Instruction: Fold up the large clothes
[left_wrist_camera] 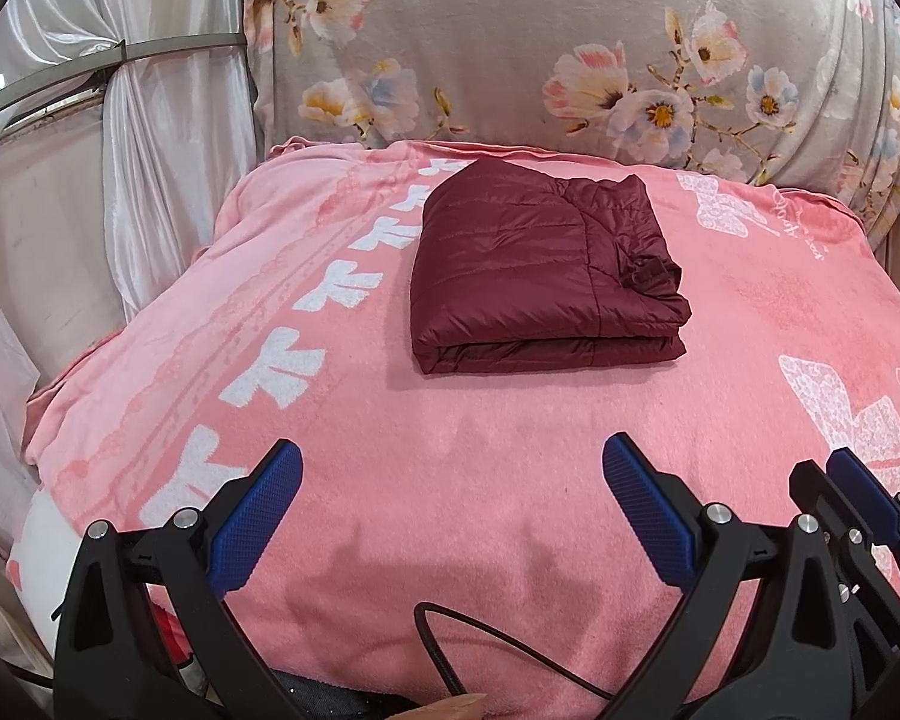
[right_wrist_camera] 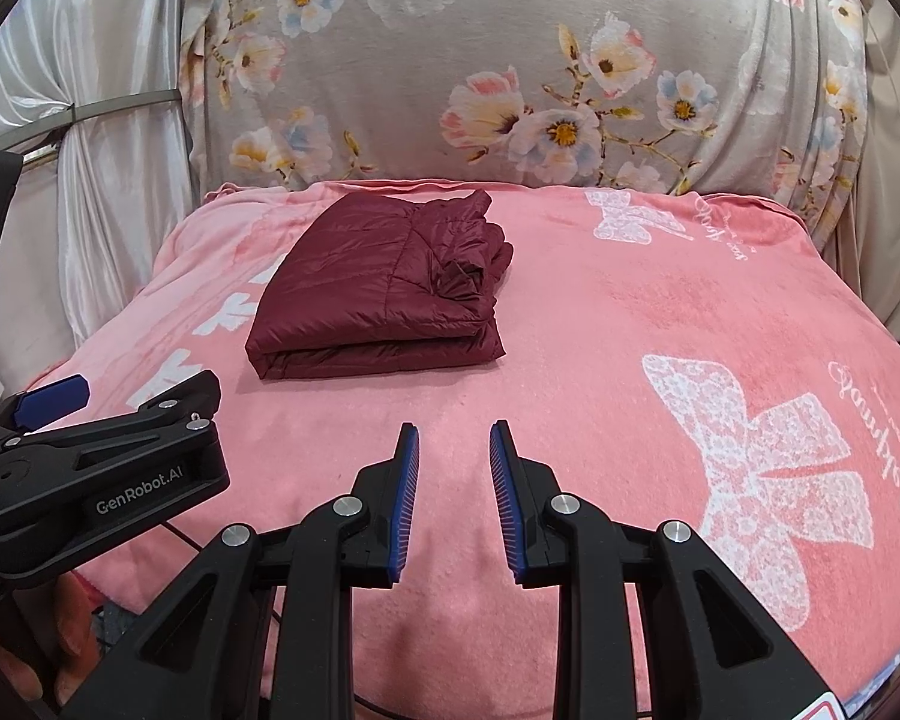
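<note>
Bright even light, soft shadows, sharp focus, fisheye-bent dark corners

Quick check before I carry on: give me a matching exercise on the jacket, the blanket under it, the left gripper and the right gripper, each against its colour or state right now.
Things:
1. maroon quilted jacket
2. pink blanket
3. left gripper
4. right gripper

States:
A. jaws spread wide, nothing between them
B. folded into a compact rectangle, lying untouched
C. jaws only narrowly apart, nothing between them
D. spread flat with white butterfly print

Pairs: 1-B, 2-D, 3-A, 4-C
</note>
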Action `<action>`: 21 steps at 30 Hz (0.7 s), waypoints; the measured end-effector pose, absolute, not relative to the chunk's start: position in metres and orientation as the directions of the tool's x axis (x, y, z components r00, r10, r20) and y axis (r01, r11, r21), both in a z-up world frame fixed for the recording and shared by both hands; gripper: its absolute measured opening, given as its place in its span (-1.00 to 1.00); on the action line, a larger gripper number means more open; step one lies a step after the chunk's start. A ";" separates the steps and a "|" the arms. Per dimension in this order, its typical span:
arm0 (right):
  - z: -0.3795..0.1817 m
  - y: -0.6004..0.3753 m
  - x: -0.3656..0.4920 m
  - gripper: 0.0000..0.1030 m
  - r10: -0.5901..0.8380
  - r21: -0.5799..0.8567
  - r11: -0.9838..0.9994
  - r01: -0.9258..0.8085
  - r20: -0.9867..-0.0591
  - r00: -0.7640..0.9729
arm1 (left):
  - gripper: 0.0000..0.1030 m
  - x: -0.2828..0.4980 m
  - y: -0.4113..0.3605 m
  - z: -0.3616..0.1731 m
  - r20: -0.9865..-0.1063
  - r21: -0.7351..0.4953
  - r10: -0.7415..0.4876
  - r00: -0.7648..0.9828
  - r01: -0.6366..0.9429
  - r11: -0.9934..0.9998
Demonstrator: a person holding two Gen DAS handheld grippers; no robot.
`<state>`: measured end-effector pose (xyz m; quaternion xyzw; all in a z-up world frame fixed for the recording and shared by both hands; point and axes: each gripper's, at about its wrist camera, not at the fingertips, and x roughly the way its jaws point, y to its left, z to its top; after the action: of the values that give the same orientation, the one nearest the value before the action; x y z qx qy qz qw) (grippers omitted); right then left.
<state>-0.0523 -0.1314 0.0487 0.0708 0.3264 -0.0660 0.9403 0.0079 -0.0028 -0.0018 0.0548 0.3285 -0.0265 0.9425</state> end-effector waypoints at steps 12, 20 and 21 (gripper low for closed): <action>0.049 -0.129 -0.052 -0.51 -0.080 0.090 0.981 0.172 -0.624 0.778 | 0.90 0.009 -0.002 -0.001 -0.621 0.087 -0.016 0.783 0.089 0.992; 0.049 -0.127 -0.051 -0.51 -0.081 0.087 0.981 0.172 -0.623 0.778 | 0.90 0.012 0.002 0.003 -0.628 0.077 -0.021 0.778 0.089 0.993; 0.049 -0.127 -0.051 -0.51 -0.081 0.086 0.981 0.172 -0.624 0.777 | 0.90 0.012 0.002 0.003 -0.627 0.078 -0.020 0.778 0.089 0.993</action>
<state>-0.0505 -0.1266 0.0491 0.0693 0.3268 -0.0672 0.9402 0.0115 0.0019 0.0031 0.0518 0.3315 -0.0289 0.9416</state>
